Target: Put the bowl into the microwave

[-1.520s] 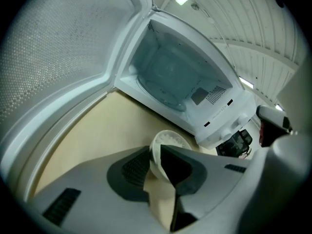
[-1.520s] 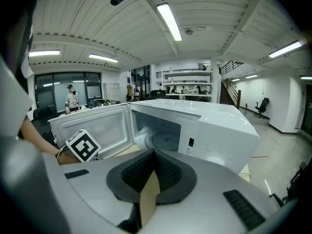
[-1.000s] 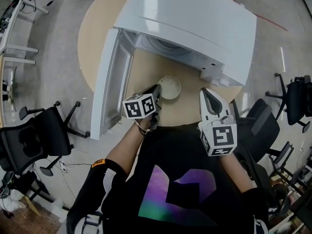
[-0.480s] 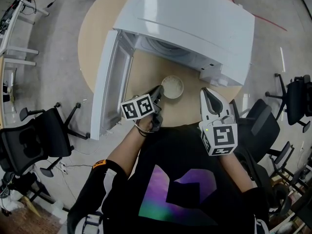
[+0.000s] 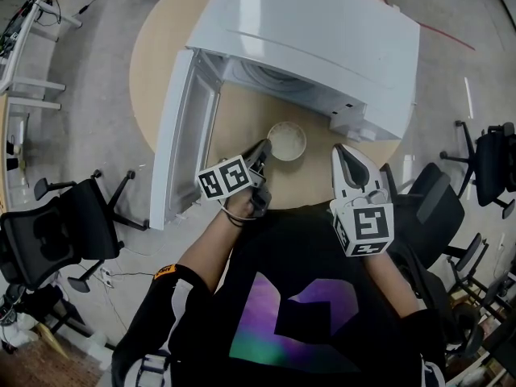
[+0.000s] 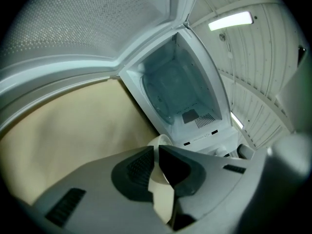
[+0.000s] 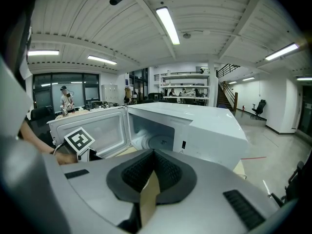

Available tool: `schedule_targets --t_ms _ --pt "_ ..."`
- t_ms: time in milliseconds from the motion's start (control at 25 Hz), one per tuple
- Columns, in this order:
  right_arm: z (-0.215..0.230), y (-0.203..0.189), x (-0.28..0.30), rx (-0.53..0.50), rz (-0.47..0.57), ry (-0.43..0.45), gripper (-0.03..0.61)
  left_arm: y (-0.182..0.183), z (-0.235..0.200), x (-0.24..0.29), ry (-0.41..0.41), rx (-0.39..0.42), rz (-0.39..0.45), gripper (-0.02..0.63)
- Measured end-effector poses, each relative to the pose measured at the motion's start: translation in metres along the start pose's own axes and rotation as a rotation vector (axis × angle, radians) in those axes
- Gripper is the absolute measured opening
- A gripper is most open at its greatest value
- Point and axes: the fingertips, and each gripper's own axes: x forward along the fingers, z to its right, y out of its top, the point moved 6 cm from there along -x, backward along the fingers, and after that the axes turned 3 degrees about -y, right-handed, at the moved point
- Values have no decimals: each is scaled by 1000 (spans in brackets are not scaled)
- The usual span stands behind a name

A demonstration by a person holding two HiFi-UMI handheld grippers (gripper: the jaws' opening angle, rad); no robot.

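Since a second ago the bowl [image 5: 287, 141] has slid a little nearer the microwave [image 5: 314, 39], and the left gripper [image 5: 264, 148] has gone along with it. The marker cube [image 5: 224, 178] on that gripper has shifted a bit toward the microwave's door [image 5: 184, 127]. The right gripper [image 5: 342, 153] has not moved.

The bowl is small, round and creamy white, and it looks empty inside. It is over the tan table [image 5: 242, 115], just in front of the microwave's open mouth and not yet inside. I cannot tell if it touches the table. The left gripper's jaws are pinched on the bowl's rim, on the side far from the microwave. The thin wall of the bowl shows between them. The microwave's door is swung wide open, out beside the left gripper. The right gripper's jaws are pressed together with nothing in them. It sits in front of the microwave's button side, apart from the bowl.
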Motion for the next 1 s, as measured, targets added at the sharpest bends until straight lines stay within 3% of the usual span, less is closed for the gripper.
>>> schedule_targets --t_ms 400,1000 --pt "1 -1 -5 6 8 -5 15 31 30 -2 -80 -40 97 78" --pt "11 9 1 -8 55 1 15 88 54 10 -90 -10 199 77"
